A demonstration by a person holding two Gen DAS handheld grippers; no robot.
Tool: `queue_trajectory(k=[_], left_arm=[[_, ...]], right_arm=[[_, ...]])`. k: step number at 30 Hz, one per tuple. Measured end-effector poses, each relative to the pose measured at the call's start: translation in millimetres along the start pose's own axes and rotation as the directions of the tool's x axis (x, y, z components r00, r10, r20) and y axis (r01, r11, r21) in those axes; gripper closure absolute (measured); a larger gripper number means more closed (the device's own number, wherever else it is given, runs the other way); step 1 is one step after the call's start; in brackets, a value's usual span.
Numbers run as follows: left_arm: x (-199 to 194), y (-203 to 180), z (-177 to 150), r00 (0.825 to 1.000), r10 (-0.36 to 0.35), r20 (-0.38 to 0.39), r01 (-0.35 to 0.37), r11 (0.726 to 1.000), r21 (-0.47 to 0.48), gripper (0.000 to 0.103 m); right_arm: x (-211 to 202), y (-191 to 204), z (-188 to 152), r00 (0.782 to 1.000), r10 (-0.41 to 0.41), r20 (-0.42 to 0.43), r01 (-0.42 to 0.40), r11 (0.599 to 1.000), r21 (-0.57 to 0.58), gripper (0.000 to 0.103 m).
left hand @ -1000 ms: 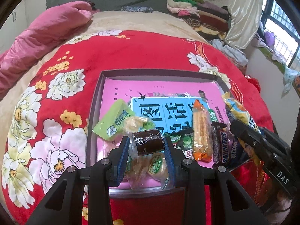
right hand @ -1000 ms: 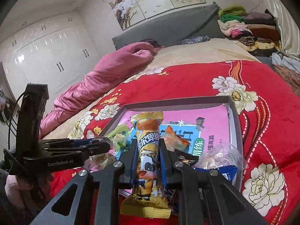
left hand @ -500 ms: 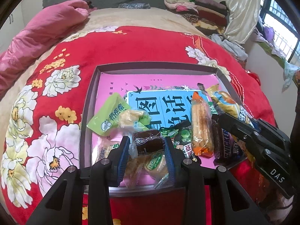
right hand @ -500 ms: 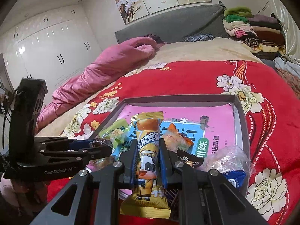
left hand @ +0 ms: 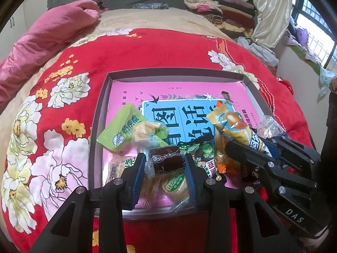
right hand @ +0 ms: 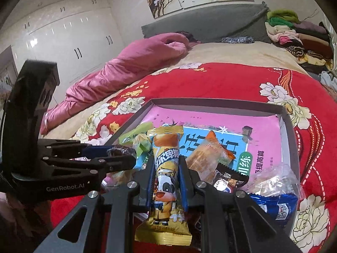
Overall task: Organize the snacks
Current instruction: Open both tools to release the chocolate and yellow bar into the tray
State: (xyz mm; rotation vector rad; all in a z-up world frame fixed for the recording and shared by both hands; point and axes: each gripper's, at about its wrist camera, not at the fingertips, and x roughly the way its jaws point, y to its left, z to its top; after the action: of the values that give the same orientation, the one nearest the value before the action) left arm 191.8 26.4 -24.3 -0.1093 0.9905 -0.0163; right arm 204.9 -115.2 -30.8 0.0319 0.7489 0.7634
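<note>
We grip a dark cake (left hand: 167,159) in our left hand-held gripper (left hand: 166,164), clamped above the tray (left hand: 99,113). Our right hand-held gripper (right hand: 166,181) pinches a yellow snack bar (right hand: 166,168) tightly.

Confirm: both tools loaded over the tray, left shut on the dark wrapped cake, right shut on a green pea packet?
Not quite. The right tool is shut on a yellow cow-print snack bar, as the right wrist view shows. The left tool does grip the dark wrapped cake, over the tray.
</note>
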Motion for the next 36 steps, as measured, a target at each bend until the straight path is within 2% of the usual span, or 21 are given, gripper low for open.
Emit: queue_trajectory(k=[7, 17, 27, 31, 36], left_arm=[[0, 1, 0, 1.000, -0.004, 0.002, 0.004, 1.000, -0.005, 0.065], [-1, 1, -1, 1.000, -0.013, 0.005, 0.013, 1.000, -0.011, 0.065], [-3, -1, -2, 1.000, -0.018, 0.003, 0.018, 1.000, -0.005, 0.062], [-6, -1, -2, 1.000, -0.026, 0.008, 0.026, 1.000, -0.007, 0.052], [-13, 0, -2, 1.000, -0.026, 0.012, 0.026, 1.000, -0.003, 0.048]], right_arm=[[2, 0, -3, 1.000, -0.005, -0.012, 0.005, 1.000, -0.005, 0.081], [-5, 1, -1, 1.000, -0.004, -0.013, 0.003, 1.000, -0.014, 0.070], [-20, -4, 3, 1.000, -0.028, 0.013, 0.028, 1.000, -0.010, 0.068], [-24, -6, 3, 0.998, -0.061, 0.017, 0.061, 0.998, -0.018, 0.068], [-29, -13, 2, 0.995, -0.091, 0.028, 0.091, 0.996, -0.011, 0.068]])
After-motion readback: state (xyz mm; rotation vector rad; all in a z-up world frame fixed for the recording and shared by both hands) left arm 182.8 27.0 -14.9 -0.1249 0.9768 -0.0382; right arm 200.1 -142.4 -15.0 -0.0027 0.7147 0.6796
